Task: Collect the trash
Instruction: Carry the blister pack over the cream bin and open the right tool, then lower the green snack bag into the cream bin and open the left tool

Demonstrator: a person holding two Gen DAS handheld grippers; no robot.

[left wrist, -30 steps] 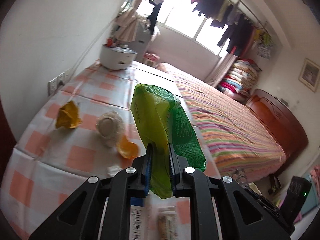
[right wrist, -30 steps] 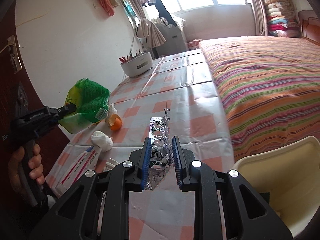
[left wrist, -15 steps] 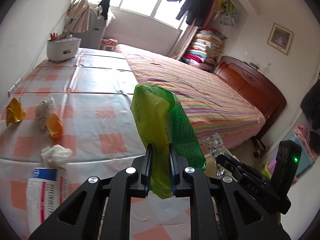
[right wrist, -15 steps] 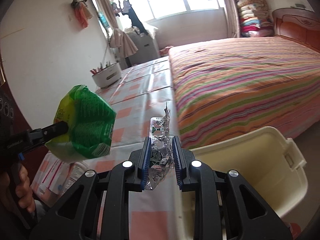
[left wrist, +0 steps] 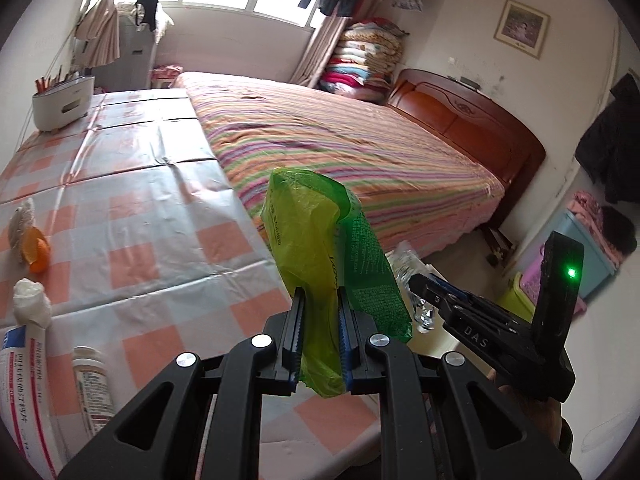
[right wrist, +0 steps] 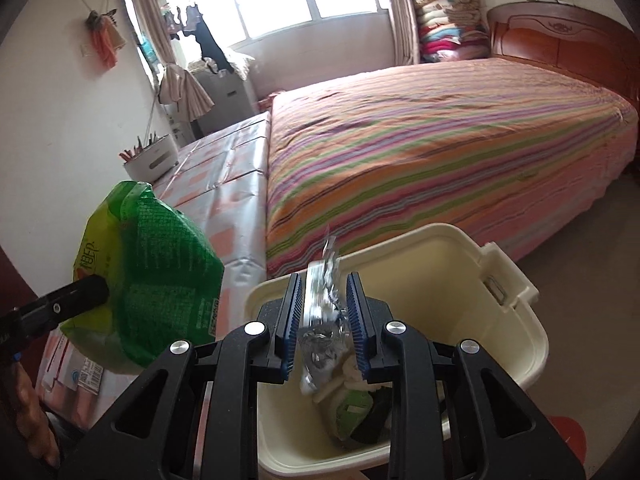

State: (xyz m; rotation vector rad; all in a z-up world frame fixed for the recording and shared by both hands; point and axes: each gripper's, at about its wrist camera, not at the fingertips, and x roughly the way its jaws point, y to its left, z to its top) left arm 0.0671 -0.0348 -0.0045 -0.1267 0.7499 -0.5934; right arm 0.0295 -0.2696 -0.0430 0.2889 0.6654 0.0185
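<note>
My left gripper point(left wrist: 319, 308) is shut on a green and yellow plastic bag point(left wrist: 320, 240), held above the table's right edge; the bag also shows in the right wrist view point(right wrist: 152, 280). My right gripper point(right wrist: 326, 296) stands over a cream plastic bin point(right wrist: 516, 292) with its jaws parted around a silvery blister pack point(right wrist: 320, 320) that hangs loose between them. The right gripper also shows in the left wrist view point(left wrist: 424, 286). Trash lies in the bin's bottom point(right wrist: 352, 412).
On the checked tablecloth point(left wrist: 160, 216) lie an orange peel point(left wrist: 36, 250), a crumpled tissue point(left wrist: 30, 306), a small white bottle point(left wrist: 92, 384) and a flat box point(left wrist: 20, 392). A white holder point(left wrist: 62, 98) stands at the far end. A striped bed point(left wrist: 360, 148) is to the right.
Both grippers have swung right, off the table towards the bin. The right jaws have opened and the blister pack now sits loose over the bin. The left still holds the bag.
</note>
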